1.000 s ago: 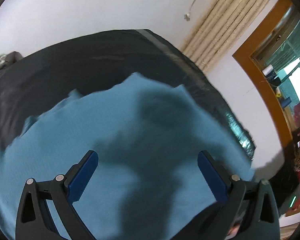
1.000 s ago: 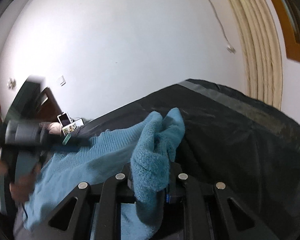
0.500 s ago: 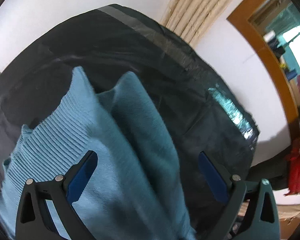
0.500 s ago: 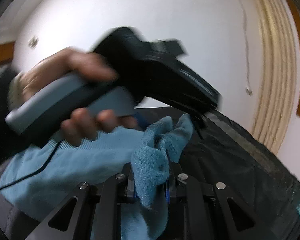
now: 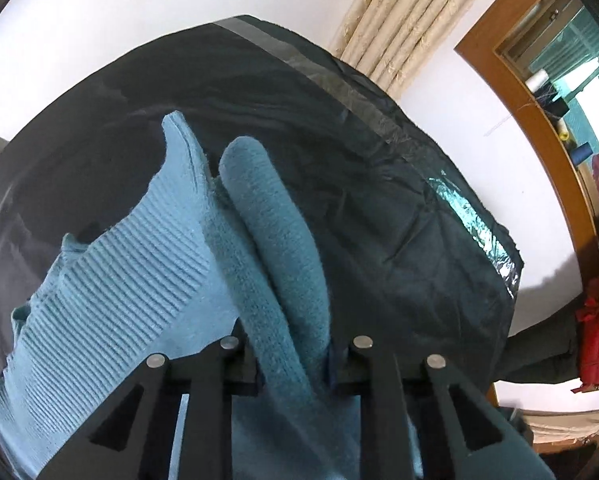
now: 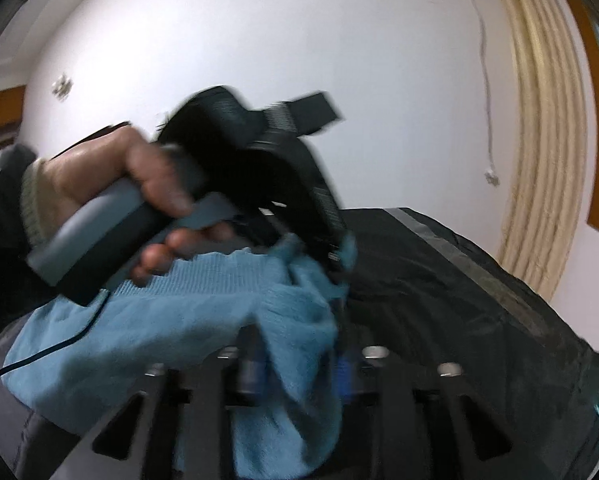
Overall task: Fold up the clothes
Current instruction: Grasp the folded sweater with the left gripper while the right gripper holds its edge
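**Both grippers pinching the blue sweater**

The dark table carries my blue sweater, its long fold running away from me. My left gripper pinches a thick fold; my right gripper pinches another bunch. No writing is readable. My left hand is motion-blurred.

One blue sweater is being counted, two grippers, one hand, one dark table cover, one cream curtain and one wooden window frame
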A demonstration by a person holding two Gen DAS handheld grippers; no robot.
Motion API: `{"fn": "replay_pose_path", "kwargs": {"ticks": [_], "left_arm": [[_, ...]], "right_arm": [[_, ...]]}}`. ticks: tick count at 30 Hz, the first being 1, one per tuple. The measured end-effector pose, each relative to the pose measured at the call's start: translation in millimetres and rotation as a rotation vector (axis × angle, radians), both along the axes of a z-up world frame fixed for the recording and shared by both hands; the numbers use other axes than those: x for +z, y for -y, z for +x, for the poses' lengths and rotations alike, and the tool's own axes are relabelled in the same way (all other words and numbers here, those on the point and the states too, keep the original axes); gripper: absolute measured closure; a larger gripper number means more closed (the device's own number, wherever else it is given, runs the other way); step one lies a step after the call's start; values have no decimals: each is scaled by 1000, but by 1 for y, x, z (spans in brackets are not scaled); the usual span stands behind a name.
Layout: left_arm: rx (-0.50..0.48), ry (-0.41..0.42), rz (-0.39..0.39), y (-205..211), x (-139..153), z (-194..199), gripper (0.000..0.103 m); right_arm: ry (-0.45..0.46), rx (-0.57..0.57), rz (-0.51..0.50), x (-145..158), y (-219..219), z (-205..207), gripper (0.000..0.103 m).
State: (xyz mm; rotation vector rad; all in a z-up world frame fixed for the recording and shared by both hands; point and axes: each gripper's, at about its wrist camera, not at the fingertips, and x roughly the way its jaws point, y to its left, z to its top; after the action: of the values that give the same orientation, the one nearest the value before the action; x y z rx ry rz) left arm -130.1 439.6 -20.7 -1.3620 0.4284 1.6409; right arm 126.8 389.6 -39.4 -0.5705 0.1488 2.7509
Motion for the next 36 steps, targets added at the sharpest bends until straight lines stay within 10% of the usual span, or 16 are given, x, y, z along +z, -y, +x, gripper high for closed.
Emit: {"fn": "replay_pose_path", "kwargs": {"ticks": [1, 11, 12, 14, 16, 36], "left_arm": [[6, 4, 8, 3, 1, -1, 79], [57, 28, 78, 35, 17, -3, 80], [63, 30, 87, 40, 19, -4, 80], [70, 33, 104, 51, 25, -5, 80], [75, 34, 119, 63, 29, -6, 80], [223, -3, 330, 283, 99, -51, 79]], "right_arm": [[-9, -10, -12, 0, -1, 4, 27], [27, 56, -3, 3, 13, -2, 28], [32, 54, -1, 4, 16, -3, 32], [42, 51, 5, 6, 22, -7, 74], [52, 48, 10, 7, 28, -10, 83], [13, 213, 190, 59, 169, -47, 86]]}}
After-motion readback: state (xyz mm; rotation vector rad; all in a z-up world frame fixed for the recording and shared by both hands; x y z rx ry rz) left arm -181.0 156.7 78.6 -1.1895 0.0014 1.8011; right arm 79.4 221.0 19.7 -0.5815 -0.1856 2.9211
